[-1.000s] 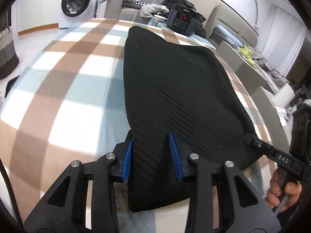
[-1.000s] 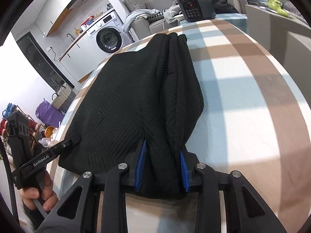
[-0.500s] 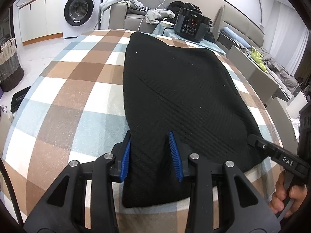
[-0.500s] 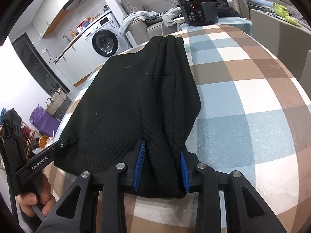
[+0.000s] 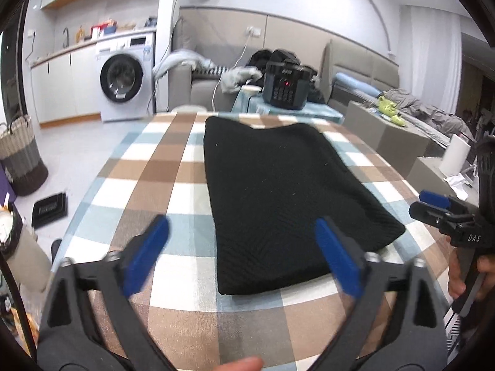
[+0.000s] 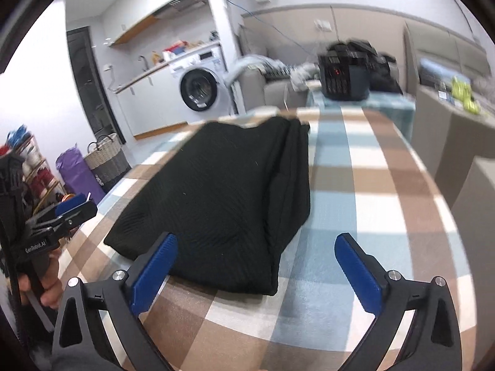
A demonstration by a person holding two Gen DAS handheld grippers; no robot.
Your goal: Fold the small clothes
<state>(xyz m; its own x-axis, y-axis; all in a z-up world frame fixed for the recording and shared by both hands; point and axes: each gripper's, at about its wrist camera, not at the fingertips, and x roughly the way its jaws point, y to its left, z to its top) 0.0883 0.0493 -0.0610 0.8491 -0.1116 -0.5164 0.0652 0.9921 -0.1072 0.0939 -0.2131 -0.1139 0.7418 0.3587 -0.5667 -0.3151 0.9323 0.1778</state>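
Note:
A black knit garment (image 5: 278, 185) lies folded flat on the checked table; it also shows in the right wrist view (image 6: 229, 194), with bunched folds along its right edge. My left gripper (image 5: 241, 247) is open and empty, raised above the garment's near edge. My right gripper (image 6: 256, 256) is open and empty, above the garment's near right corner. Each gripper shows in the other's view: the right one (image 5: 439, 207) at the far right, the left one (image 6: 68, 210) at the far left.
The table (image 5: 148, 167) has a brown, blue and white checked cloth. A black cooker (image 5: 286, 88) stands on a side table behind it. A washing machine (image 5: 123, 82), sofas and a woven basket (image 5: 21, 154) stand around. Grey boxes (image 6: 448, 130) flank the table's right side.
Both grippers have opened and let go of the garment's near edge. Both have lifted and drawn back; the garment now lies flat on the table.

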